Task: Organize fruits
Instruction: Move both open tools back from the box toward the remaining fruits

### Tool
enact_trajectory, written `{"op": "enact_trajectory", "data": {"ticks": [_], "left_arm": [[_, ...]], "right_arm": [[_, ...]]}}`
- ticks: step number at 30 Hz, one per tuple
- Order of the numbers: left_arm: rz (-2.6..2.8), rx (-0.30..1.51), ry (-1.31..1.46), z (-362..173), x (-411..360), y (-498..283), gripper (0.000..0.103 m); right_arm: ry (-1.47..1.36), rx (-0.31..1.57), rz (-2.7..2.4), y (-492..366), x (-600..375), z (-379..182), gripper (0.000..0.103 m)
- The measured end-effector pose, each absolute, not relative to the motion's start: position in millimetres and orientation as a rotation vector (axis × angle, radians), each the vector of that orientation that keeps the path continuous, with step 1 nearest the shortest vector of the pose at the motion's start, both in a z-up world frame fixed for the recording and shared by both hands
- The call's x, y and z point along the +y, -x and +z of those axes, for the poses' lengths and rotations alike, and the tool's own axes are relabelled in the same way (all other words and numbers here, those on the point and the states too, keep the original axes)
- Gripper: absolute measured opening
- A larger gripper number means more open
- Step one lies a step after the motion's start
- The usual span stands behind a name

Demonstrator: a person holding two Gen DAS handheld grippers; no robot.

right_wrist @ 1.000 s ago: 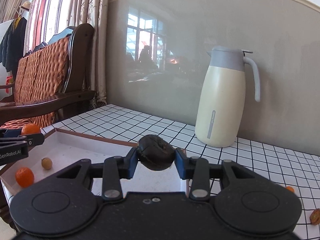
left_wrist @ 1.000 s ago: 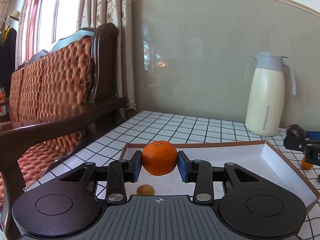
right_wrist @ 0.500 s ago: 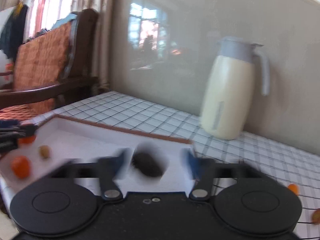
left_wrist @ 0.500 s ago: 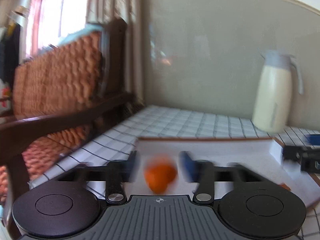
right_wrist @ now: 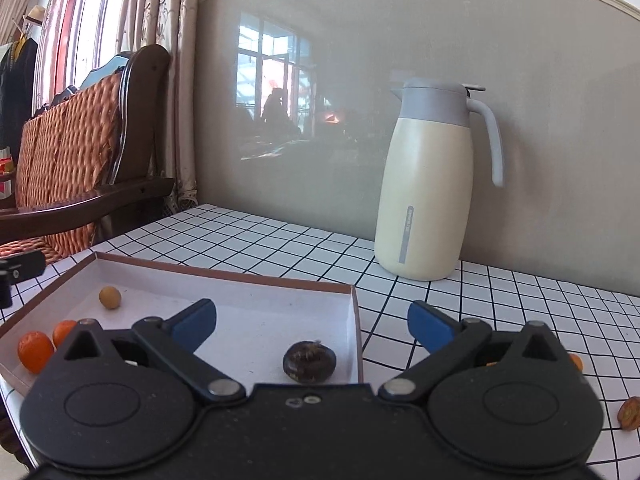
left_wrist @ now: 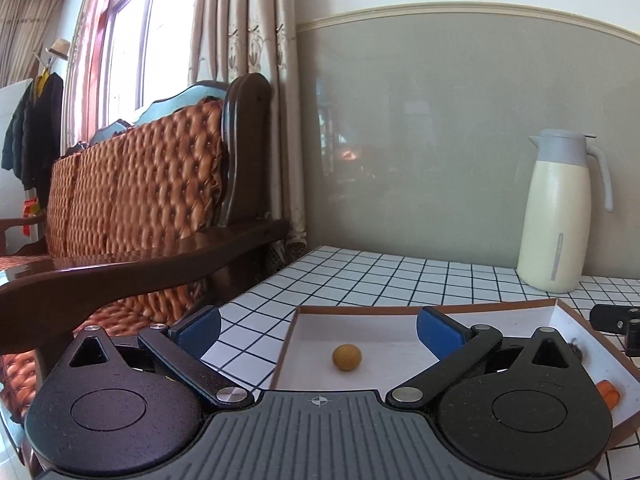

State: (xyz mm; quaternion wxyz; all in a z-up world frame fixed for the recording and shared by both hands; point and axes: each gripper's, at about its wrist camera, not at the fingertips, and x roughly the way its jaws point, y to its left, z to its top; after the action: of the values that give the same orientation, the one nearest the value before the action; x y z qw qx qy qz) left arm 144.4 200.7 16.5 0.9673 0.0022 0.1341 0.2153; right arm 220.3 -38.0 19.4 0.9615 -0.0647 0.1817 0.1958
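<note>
Right gripper [right_wrist: 312, 320] jaws spread wide, nothing gripped. Dark fruit [right_wrist: 309, 367] seen inside tray [right_wrist: 357, 320], near its right wall; two oranges [right_wrist: 35, 351] at tray's left.

A white table with a black grid pattern [right_wrist: 280, 240] is carrying everything; a shallow white cardboard tray with a brown rim [right_wrist: 224, 276] is lying at its eight o'clock; a cream thermos jug with a grey lid and handle [right_wrist: 424, 200] is standing upright at one o'clock beside the wall; a small orange fruit piece [right_wrist: 630, 413] is lying on bare grid at four o'clock.
</note>
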Motion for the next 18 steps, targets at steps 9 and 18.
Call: {"op": "enact_trajectory", "data": {"ticks": [9,18], "left_arm": [[0.397,0.276,-0.008,20,181,-136,0.103],[0.348,0.264,-0.014,25,152,-126,0.103]], "right_arm": [[0.130,0.353,0.401,-208,-46,25,0.097],[0.134,0.319,0.375,-194,-68,31,0.097]]}}
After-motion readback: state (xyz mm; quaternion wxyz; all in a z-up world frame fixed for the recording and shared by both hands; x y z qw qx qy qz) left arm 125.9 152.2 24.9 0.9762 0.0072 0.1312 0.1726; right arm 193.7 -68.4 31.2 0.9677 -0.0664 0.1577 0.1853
